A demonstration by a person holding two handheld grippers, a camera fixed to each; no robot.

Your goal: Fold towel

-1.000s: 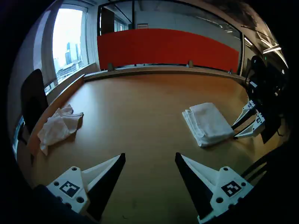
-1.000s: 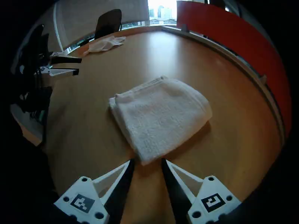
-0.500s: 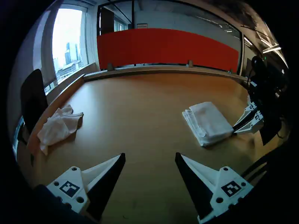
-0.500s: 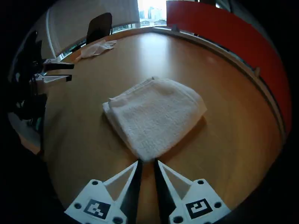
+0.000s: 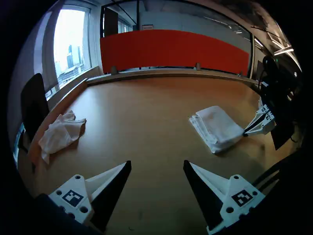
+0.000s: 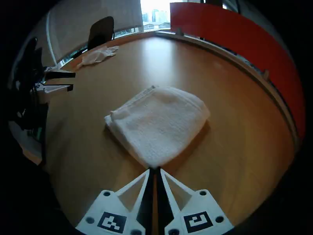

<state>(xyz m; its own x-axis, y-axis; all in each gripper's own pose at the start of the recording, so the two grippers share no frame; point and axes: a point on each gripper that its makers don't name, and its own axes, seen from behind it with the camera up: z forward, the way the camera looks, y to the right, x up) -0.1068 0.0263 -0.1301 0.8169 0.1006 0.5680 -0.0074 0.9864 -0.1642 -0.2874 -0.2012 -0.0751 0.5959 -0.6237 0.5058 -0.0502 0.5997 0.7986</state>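
Towel (image 6: 158,121), white and folded into a thick square, lies mid-frame on the wooden desk (image 6: 234,129) in the right gripper view. Your right gripper (image 6: 155,172) is closed to a sliver, with its tips touching the towel's near corner; it is unclear whether any cloth is pinched. Your left gripper (image 5: 156,163) gapes wide and empty, low in its own view. The towel looks soft, light and floppy, so the layers may slide apart. Take hold at a corner, through every layer.

A wide wooden table (image 5: 148,105) is seen here. A folded white towel (image 6: 158,123) is laid flat on it, right at the right gripper (image 6: 155,172) tips. A crumpled white cloth (image 5: 58,133) is left well off, ahead-left of the left gripper (image 5: 156,166), by the table's edge.
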